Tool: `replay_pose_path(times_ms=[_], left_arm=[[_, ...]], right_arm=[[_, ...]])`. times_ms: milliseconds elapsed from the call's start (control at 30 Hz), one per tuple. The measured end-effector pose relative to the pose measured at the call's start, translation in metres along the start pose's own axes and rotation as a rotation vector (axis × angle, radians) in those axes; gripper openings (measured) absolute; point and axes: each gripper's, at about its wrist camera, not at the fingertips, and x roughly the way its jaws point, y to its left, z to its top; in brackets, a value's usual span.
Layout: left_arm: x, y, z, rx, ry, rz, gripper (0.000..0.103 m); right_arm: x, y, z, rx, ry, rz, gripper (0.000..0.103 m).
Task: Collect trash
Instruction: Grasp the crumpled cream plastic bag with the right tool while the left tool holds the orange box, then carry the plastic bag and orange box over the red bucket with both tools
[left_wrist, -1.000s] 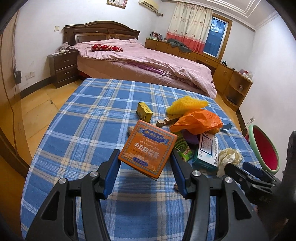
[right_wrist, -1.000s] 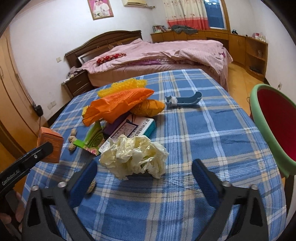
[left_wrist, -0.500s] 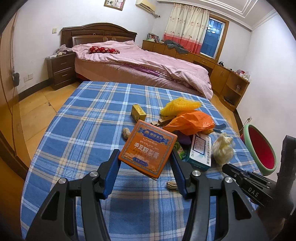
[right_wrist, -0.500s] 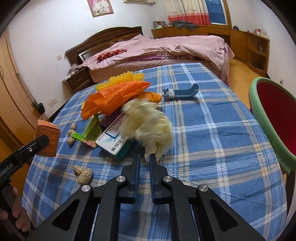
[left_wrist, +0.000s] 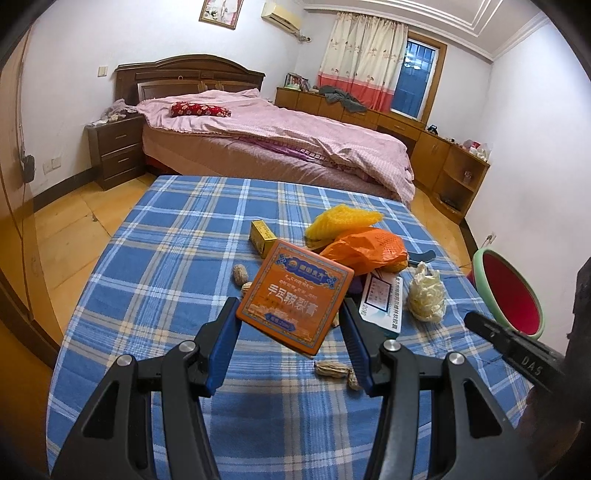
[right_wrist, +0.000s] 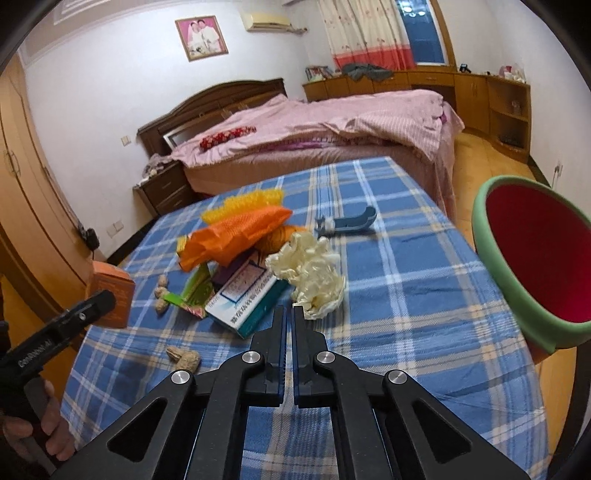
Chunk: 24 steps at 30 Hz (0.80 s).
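On a table with a blue plaid cloth (left_wrist: 177, 258) lies a heap of trash. My left gripper (left_wrist: 288, 310) is shut on an orange box (left_wrist: 299, 284), held tilted above the cloth; the same box (right_wrist: 110, 288) shows at the left of the right wrist view. My right gripper (right_wrist: 289, 314) is shut on the edge of a crumpled cream wad (right_wrist: 310, 273), which hangs from its tips just above the cloth. The left wrist view has that wad (left_wrist: 426, 295) right of the box. A red basin with a green rim (right_wrist: 491, 254) stands off the table's right edge.
An orange mesh bag (right_wrist: 236, 232), yellow netting (right_wrist: 251, 199), a teal-and-white carton (right_wrist: 247, 295), a green packet (right_wrist: 195, 291), peanuts (right_wrist: 184, 358) and a blue tool (right_wrist: 351, 223) lie on the cloth. A small yellow box (left_wrist: 262, 232) sits farther back. A bed (left_wrist: 277, 140) stands beyond.
My right gripper went from wide open around the wad to shut on it, and lifted it off the cloth. The left gripper kept its hold on the orange box.
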Motion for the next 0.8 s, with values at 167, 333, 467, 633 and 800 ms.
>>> replay_pose_path(times_ms=[167,333,467,633,800], left_arm=[[0.000,0.000,-0.001,0.000,0.003,0.004,0.055],[0.004,0.001,-0.002,-0.004,0.010,0.005,0.055],[0.012,0.002,-0.003,-0.011,0.026,0.005,0.055],[0.019,0.004,-0.004,-0.015,0.043,0.001,0.055],[0.023,0.003,-0.002,-0.011,0.049,-0.003,0.055]], right_arm=[[0.000,0.003,0.003,-0.013,-0.006,0.000,0.002],[0.009,0.000,0.006,-0.017,0.004,-0.041,0.028],[0.023,-0.005,0.012,-0.014,0.028,-0.056,0.041],[0.052,-0.010,0.020,-0.032,0.092,-0.103,0.041],[0.079,-0.016,0.024,-0.035,0.146,-0.115,0.041]])
